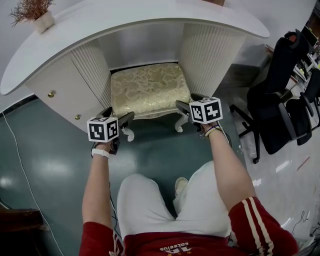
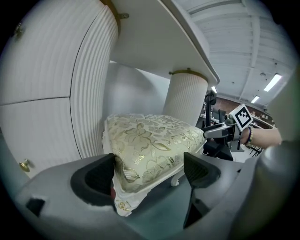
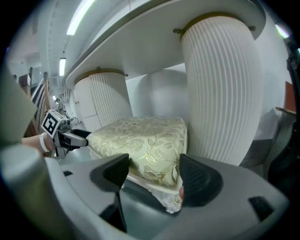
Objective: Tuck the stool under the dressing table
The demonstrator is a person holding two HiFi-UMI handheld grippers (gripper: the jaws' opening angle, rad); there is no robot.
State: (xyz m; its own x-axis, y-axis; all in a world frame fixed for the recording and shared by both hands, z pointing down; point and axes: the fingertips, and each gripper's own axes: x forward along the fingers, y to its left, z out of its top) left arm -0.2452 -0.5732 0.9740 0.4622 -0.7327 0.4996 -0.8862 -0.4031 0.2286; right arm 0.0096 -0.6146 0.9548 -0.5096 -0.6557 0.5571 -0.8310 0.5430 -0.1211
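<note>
The stool (image 1: pixel 150 87) is sitting most of the way inside the kneehole of the table (image 1: pixel 150 15), its cushion lying between the two ribbed columns and only its front edge and front legs showing out on the floor (image 1: pixel 50 150). So this is looking like the closing stretch of the push. The left gripper (image 1: pixel 120 116) is standing wide, jaws straddling the front left corner of the seat, the outer jaw touching the cushion's edge and the other one clear of it. The right gripper (image 1: pixel 189 102) is doing the same at the front right corner, jaws wide and the cushion filling the gap between them, with no clamping that I can make out. What's being called for next, by my reading, is a level, even shove from both sides, keeping the stool square so neither corner scrapes a column. The floor is looking smooth and glossy, grey-green, throwing back the ceiling lights, so the legs should be sliding easily. Off to the person's right, black chairs (image 1: pixel 280 90) are crowding together, well apart from the stool, and a dried plant (image 1: pixel 32 10) is standing on the table's far left end.
</note>
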